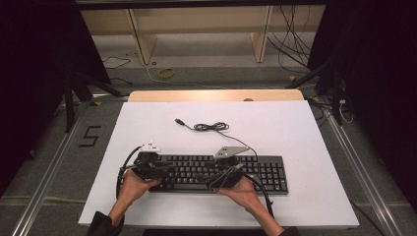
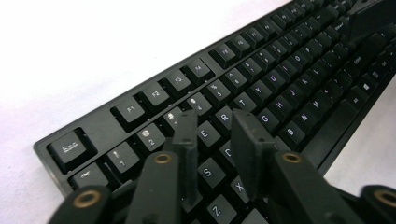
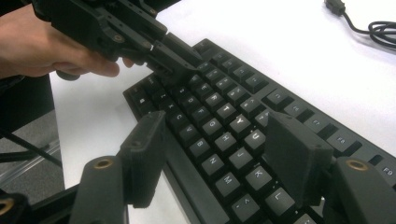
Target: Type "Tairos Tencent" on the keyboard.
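Note:
A black keyboard (image 1: pixel 216 172) lies on the white board (image 1: pixel 295 128), near its front edge. A person's hands hold both grippers over it. My left gripper (image 1: pixel 164 171) hangs above the keyboard's left end. In the left gripper view its jaws (image 2: pixel 217 130) stand a narrow gap apart just over the letter keys (image 2: pixel 280 79), with nothing between them. My right gripper (image 1: pixel 206 178) is over the keyboard's middle, pointing left. In the right gripper view its jaws (image 3: pixel 215 158) stand wide apart above the keys (image 3: pixel 224 116), and the left gripper (image 3: pixel 173 60) touches down near the far keys.
The keyboard's cable (image 1: pixel 211 127) lies coiled on the board behind it, ending in a loose plug (image 1: pixel 179 121); that cable (image 3: pixel 373 28) also appears at the top right of the right gripper view. Metal rails (image 1: pixel 54 162) run along both sides of the board.

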A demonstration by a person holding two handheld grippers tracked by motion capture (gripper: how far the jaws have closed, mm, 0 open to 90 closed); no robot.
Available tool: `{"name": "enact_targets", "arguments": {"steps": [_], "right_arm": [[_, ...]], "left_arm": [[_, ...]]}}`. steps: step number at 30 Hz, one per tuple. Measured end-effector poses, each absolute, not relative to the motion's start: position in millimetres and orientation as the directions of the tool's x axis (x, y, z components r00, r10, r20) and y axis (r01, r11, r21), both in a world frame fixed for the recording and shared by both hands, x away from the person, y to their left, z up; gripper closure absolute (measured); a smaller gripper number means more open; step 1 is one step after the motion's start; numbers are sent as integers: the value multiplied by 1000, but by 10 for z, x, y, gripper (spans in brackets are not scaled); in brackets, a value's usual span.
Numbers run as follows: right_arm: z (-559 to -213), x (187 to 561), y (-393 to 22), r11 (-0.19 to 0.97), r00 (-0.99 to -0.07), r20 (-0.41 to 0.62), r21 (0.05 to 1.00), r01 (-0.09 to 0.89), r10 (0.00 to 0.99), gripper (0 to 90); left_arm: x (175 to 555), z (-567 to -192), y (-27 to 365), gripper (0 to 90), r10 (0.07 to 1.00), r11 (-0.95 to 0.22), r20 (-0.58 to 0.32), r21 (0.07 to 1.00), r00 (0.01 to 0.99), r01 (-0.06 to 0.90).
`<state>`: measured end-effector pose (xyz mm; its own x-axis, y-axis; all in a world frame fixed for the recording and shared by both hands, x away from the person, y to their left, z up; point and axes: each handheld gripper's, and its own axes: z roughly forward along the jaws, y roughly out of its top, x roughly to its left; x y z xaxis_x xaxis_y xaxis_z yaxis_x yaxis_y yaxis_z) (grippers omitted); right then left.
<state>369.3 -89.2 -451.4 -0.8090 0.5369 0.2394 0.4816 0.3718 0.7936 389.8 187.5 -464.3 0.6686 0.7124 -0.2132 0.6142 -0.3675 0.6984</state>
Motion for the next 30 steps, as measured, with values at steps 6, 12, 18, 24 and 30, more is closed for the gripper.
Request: {"name": "enact_targets", "arguments": {"steps": [6,12,18,24,30], "right_arm": [[-4528,3666,-917,371,-810,240,795,481,535,382],[-4532,3655,-922,367,-808,243,795,483,537,353],[-4543,3643,-926,369,-806,242,793,485,540,338],[-4546,3642,-946,367,-805,243,793,486,542,338],[-4543,3639,-948,365,-803,244,793,488,543,339]], "left_arm": [[3922,-4634,1836,792,714,-386,-197,689,671,613],[3957,-4642,1773,859,708,-408,-181,684,683,604],[3997,-4648,1734,888,709,-419,-173,676,683,606],[4017,-4667,1723,889,713,-424,-171,668,680,612],[4028,-4691,1713,890,713,-431,-171,659,680,617]]}}
